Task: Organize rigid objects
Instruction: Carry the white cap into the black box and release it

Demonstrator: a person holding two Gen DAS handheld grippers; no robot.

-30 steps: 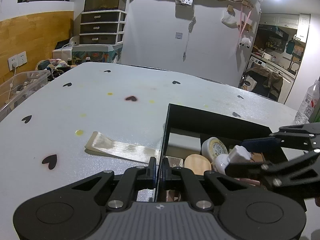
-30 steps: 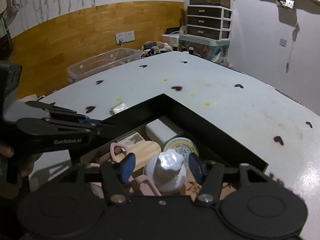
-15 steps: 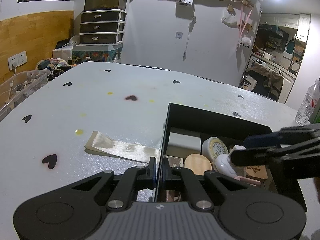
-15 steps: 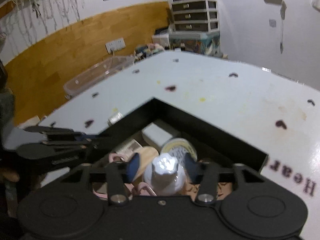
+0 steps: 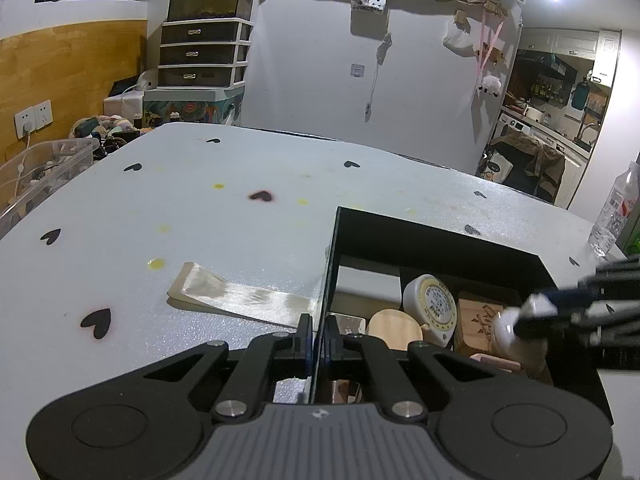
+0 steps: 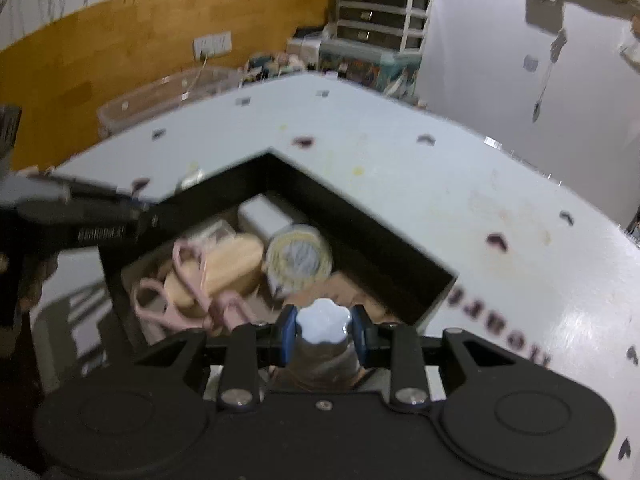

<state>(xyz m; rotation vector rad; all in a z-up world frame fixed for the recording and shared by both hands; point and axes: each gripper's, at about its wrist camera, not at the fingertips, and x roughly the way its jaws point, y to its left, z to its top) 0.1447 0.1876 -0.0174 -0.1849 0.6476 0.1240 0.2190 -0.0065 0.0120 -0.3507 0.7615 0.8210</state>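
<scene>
A black open box (image 5: 436,236) stands on the white heart-print table. My left gripper (image 5: 316,336) is shut on the box's left wall. In the box lie a round white tin (image 5: 430,304), an oval wooden piece (image 5: 394,326), a white block (image 5: 368,284) and pink scissors (image 6: 192,296). My right gripper (image 6: 323,332) is shut on a small white bottle (image 6: 323,324) with a scalloped cap, holding it over the box's near right corner. From the left wrist view the bottle (image 5: 506,330) and right gripper (image 5: 532,316) are blurred.
A shiny flat strip (image 5: 236,298) lies on the table just left of the box. A clear water bottle (image 5: 612,216) stands at the table's right edge. Off the table's left side sits a clear plastic bin (image 5: 40,168).
The right gripper's jaws closed onto the white bottle and drew it back toward the box's right side. The left gripper kept still on the box wall.
</scene>
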